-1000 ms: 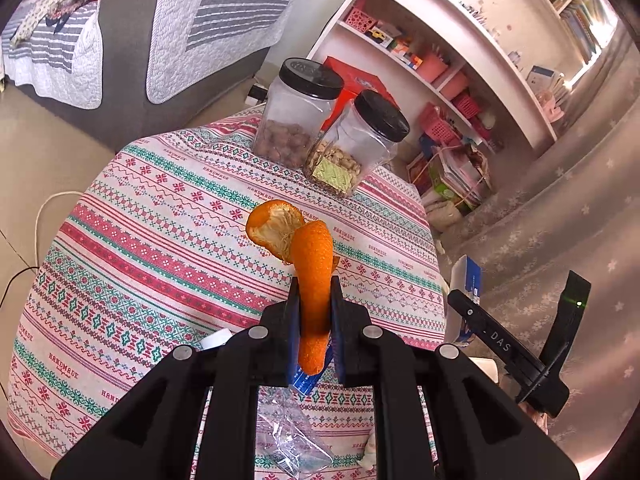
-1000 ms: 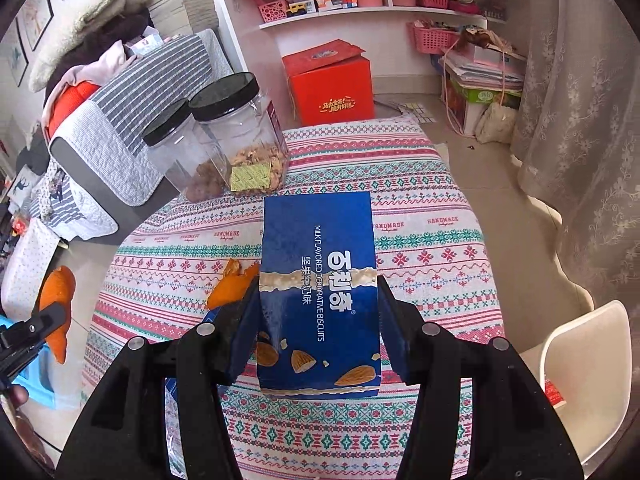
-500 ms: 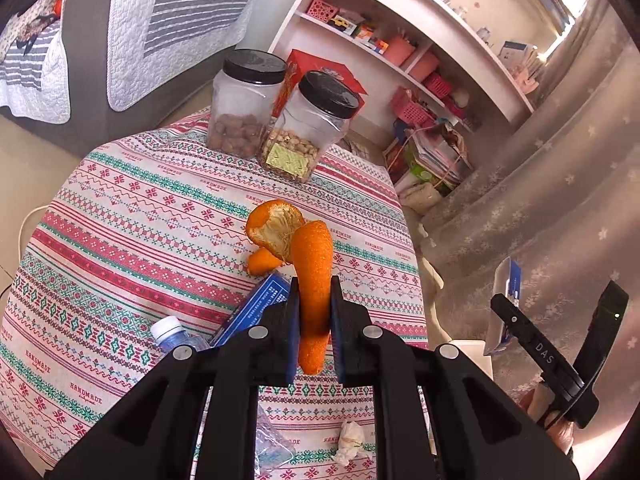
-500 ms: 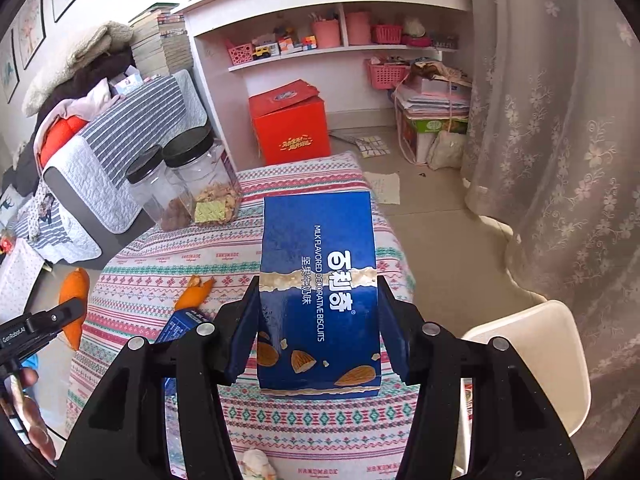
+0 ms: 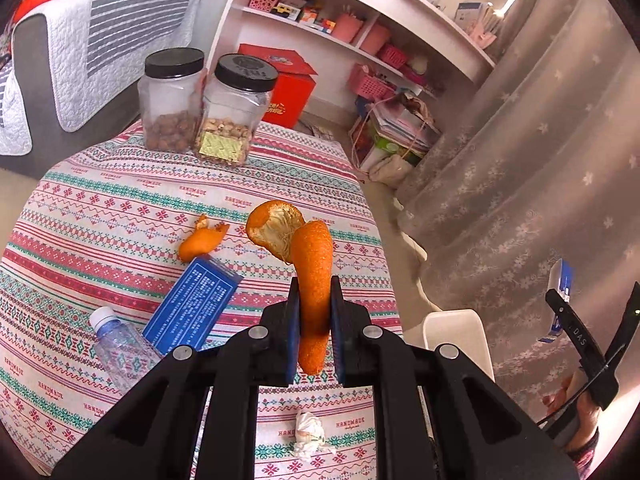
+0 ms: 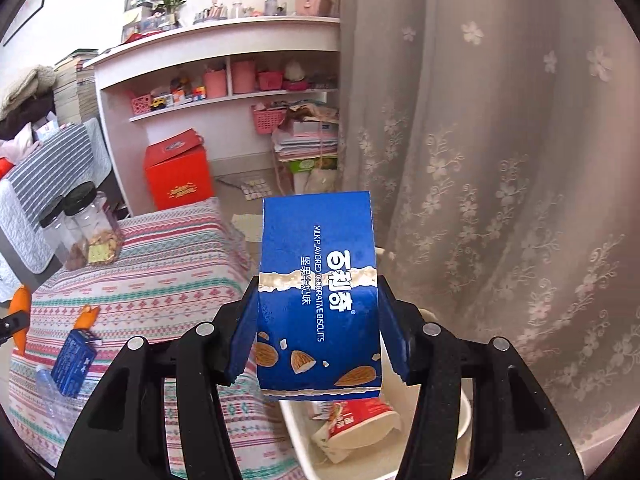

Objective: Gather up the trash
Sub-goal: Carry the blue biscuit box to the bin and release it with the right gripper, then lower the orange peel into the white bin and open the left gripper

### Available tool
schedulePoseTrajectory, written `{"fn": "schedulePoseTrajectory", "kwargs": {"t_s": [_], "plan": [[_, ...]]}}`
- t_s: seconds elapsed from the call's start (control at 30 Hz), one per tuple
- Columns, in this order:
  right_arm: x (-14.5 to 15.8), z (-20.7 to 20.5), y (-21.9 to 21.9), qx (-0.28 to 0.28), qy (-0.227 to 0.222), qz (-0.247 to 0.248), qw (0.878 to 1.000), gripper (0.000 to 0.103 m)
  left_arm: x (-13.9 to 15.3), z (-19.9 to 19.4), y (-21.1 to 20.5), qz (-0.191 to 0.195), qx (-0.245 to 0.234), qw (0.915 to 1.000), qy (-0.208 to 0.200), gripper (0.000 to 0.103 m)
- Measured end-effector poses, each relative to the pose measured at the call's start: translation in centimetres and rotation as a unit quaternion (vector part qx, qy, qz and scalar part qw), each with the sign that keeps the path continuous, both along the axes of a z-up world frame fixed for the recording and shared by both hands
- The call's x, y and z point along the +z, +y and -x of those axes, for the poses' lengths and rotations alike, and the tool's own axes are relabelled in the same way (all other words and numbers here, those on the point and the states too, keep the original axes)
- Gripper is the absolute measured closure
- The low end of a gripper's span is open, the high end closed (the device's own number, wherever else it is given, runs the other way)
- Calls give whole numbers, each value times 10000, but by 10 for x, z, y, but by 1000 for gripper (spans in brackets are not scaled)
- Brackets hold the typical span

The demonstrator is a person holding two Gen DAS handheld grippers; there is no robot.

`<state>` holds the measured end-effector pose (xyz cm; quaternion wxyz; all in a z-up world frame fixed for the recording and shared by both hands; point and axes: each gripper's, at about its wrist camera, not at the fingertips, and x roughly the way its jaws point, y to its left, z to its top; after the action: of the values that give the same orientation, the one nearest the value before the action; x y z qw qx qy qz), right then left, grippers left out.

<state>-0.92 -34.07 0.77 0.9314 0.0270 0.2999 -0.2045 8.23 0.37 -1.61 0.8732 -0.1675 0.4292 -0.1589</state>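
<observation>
My left gripper is shut on a curled orange peel and holds it above the patterned tablecloth. My right gripper is shut on a blue biscuit box and holds it over a white bin beside the table; a red-and-white cup lies in the bin. The bin's rim also shows in the left wrist view. On the table lie a second orange peel, another blue box, a clear plastic bottle and a crumpled white tissue.
Two black-lidded jars, one of nuts and one of peanuts, stand at the table's far edge. A red box and a white shelf unit are behind. A lace curtain hangs to the right, a grey sofa to the left.
Both grippers have swung right toward the table's right side with their loads still held. The right gripper with the blue box now hangs over the white bin.
</observation>
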Motion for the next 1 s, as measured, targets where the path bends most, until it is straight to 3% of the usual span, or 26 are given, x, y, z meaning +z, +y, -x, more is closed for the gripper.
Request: {"fn": "schedulePoseTrajectory", "kwargs": {"t_s": [0.23,0.27,0.3,0.37,0.47,0.67,0.8,1.0], "plan": [[0,27,-23,-204,-145,497,9984,49,1,1,-60,-104,-444,9990,-16,90],[0,31,-26,-221,-173,564,9980,45,1,1,-69,-109,-521,9986,-17,90],[2,35,-28,-287,-222,665,9971,29,1,1,-79,-114,-600,9981,-21,90],[8,48,-35,-544,-519,921,9929,6,2,3,-100,-125,-764,9970,-40,90],[22,66,-53,-693,-944,936,9887,7,5,6,-132,-175,-1004,9947,-103,90],[44,98,-104,-1157,-1674,297,9786,7,4,18,-196,-355,-1579,9867,-140,90],[51,116,-121,-1385,-2012,26,9697,7,-2,19,-240,-266,-1922,9810,-15,89],[56,130,-121,-1369,-2294,276,9633,7,-7,20,-300,-292,-2571,9658,147,87]]}}
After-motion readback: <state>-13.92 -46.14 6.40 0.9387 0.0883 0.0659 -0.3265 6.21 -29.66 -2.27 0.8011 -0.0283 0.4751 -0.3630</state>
